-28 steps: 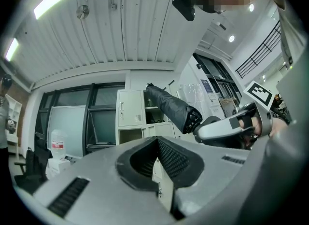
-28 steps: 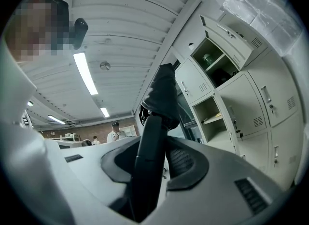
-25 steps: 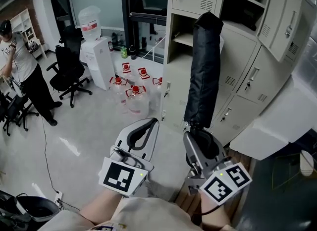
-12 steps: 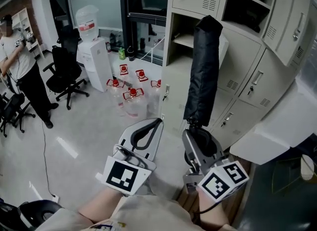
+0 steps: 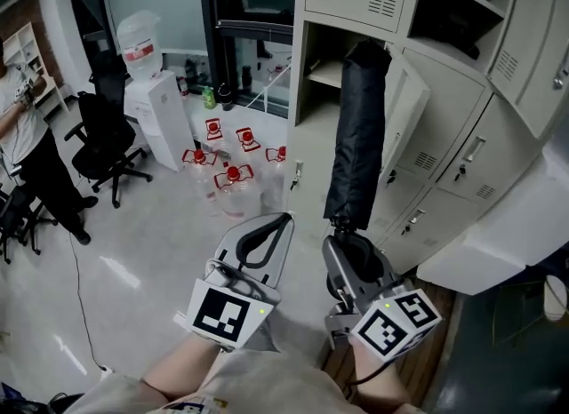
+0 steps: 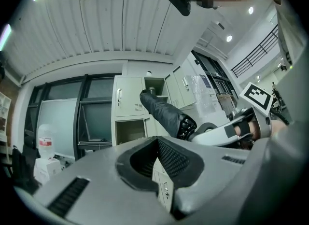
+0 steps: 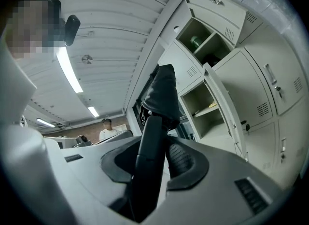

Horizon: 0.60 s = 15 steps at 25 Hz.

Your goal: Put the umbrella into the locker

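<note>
- The right gripper [image 5: 352,245] has its jaws clenched on the handle of the umbrella [image 5: 360,137]. In the right gripper view the black handle runs up between the two pads [image 7: 181,159].
- The umbrella is black and folded, and it stands nearly upright above the right gripper. Its top is level with the open compartment of the locker [image 5: 331,70], by that compartment's swung-out door [image 5: 404,115].
- In the right gripper view the umbrella [image 7: 161,98] shows left of the open compartment [image 7: 205,103], outside it.
- The left gripper [image 5: 265,236] is low beside the right one. Its jaws are closed together with nothing between them.
- On the floor left of the locker are water bottles [image 5: 227,172] with red caps, a water dispenser [image 5: 147,92] and an office chair [image 5: 102,128].
- A person [image 5: 27,137] stands at the far left.
</note>
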Available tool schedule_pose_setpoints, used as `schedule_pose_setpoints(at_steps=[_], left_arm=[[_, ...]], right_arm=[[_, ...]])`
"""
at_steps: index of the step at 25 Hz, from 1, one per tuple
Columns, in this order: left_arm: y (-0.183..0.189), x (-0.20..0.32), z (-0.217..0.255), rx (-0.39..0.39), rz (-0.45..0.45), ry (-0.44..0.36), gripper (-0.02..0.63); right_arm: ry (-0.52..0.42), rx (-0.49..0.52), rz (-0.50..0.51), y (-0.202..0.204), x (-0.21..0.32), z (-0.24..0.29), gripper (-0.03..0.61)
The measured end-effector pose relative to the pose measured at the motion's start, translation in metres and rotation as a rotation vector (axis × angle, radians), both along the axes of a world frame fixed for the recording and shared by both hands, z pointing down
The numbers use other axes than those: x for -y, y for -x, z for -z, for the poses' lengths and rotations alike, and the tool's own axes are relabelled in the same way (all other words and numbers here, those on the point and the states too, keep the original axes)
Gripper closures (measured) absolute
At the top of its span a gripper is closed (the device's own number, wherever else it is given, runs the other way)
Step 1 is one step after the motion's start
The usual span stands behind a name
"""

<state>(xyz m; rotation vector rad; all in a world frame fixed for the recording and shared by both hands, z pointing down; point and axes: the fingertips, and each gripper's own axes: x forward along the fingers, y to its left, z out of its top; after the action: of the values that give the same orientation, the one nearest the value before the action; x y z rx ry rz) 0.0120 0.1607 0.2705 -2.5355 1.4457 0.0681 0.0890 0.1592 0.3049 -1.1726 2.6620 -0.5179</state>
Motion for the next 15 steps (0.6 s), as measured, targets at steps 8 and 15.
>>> schedule_pose_setpoints(at_steps=[8,15], left_arm=[[0.015,0.080,-0.013,0.021,-0.033,0.044,0.606],[0.035,0.165,-0.027,0.044,-0.063,0.112,0.606]], right_arm=[[0.080,-0.022,-0.042,0.014,0.080,-0.023,0.436],[0.176,-0.022,-0.059,0.038,0.161,-0.042,0.436]])
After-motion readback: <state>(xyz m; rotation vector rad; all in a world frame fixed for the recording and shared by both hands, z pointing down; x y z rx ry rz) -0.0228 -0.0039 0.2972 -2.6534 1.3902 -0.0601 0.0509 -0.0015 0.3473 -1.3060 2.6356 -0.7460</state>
